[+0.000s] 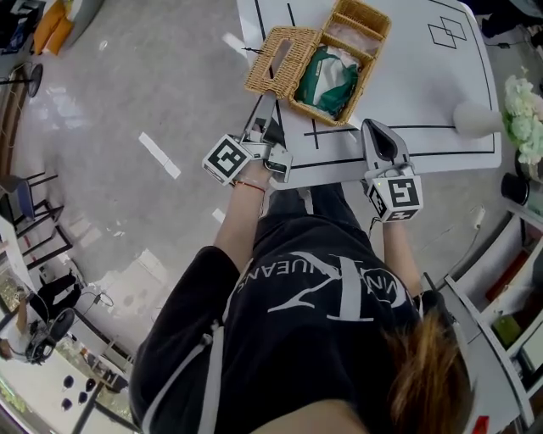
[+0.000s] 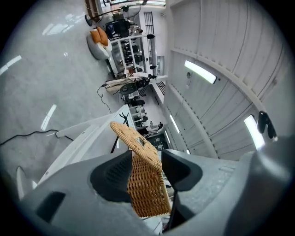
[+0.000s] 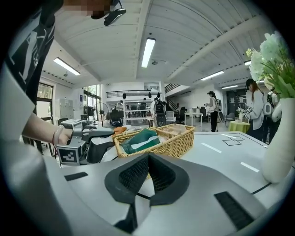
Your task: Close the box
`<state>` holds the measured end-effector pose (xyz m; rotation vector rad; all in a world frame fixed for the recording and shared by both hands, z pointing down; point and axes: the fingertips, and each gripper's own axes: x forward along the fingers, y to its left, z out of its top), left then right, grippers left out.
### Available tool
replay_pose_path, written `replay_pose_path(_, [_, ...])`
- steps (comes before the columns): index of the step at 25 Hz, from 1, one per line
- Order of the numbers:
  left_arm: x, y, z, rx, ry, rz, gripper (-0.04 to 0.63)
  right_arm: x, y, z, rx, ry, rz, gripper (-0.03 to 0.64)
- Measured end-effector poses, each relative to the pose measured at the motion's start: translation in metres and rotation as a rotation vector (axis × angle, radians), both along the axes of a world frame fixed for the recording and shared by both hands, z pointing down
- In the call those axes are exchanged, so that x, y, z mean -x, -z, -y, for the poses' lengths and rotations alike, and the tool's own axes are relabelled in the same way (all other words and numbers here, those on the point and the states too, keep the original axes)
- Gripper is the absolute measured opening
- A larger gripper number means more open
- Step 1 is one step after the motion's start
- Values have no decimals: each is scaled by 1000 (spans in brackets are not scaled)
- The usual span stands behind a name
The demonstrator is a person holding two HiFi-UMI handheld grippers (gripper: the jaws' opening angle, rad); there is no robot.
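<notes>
Head view: rectangular woven wicker box [image 1: 383,27] at the near-left of the white table with black lines [image 1: 424,85]. Its flat wicker lid [image 1: 280,55] is flopped open to the left, and a crumpled green cloth [image 1: 327,76] lies inside.

Only your left gripper view shows the grip. The left gripper [image 1: 265,110] has its jaws spread wide, with the lid's coarse weave and braided rim between them, and I can't confirm the pads are pressing.

Right gripper view: the right gripper [image 3: 148,161] has its ribbed pads pressed together, empty, near the box's near wall.

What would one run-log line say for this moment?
task: close box | lid: open | left gripper: open, lid edge between | right gripper: shut, empty
</notes>
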<state>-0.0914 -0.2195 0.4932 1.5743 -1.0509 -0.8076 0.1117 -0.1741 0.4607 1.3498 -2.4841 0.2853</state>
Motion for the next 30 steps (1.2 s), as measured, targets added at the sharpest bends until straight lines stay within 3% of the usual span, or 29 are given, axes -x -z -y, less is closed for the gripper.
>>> replay_pose_path(5, [-4,-2,7,12,39,-60,190,-5,-1,3,9,21,2,-3])
replay_pose_path(12, [-2,1,11,-5,86,-15,164,-16,-2,4,15,22,5,-3])
replay_pose_path(30, [1,48,9,-186,1,586,75,-7,10,12,-12,47,36,-3])
